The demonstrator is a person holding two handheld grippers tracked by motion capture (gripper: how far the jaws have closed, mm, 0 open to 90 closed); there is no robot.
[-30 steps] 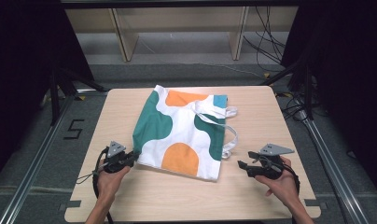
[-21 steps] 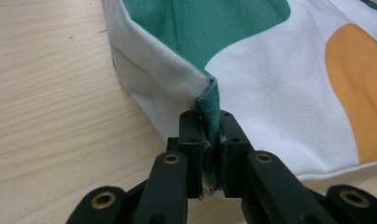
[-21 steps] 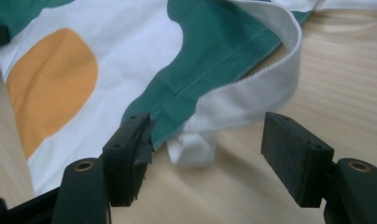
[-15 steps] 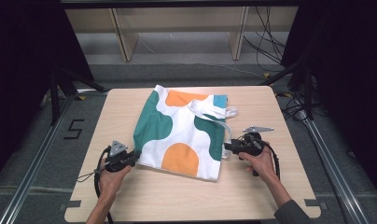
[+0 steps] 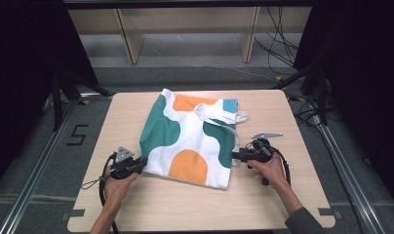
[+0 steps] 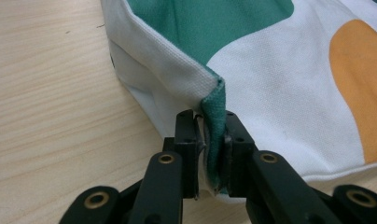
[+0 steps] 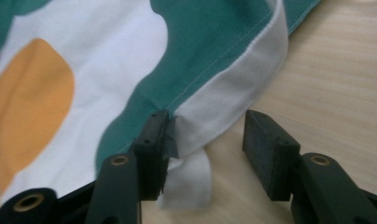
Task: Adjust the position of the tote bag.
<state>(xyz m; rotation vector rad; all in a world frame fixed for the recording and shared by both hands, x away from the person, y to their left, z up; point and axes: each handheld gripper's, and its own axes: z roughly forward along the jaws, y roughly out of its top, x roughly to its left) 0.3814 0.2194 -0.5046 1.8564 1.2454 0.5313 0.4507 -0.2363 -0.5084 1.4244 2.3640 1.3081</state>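
A white tote bag (image 5: 185, 136) with green and orange blobs lies flat on the wooden table (image 5: 136, 204), its white handles (image 5: 219, 116) folded over its far right part. My left gripper (image 5: 140, 165) is at the bag's near left corner. In the left gripper view it (image 6: 213, 126) is shut on a raised fold of the bag's edge (image 6: 210, 88). My right gripper (image 5: 235, 159) sits at the bag's right edge. Its jaws have just been opening and it (image 7: 207, 128) stands open, with the white hem strip (image 7: 233, 100) between them; the left pad touches the cloth, the right one is apart.
Bare tabletop runs along the front and to the right of the bag. Behind the table stands a wooden shelf frame (image 5: 185, 29). Cables (image 5: 283, 44) lie on the floor at the back right, and a "5" mark (image 5: 78, 135) is on the floor at left.
My right gripper has moved left from the table's front right to the bag's right edge. The left gripper and the bag have stayed put.
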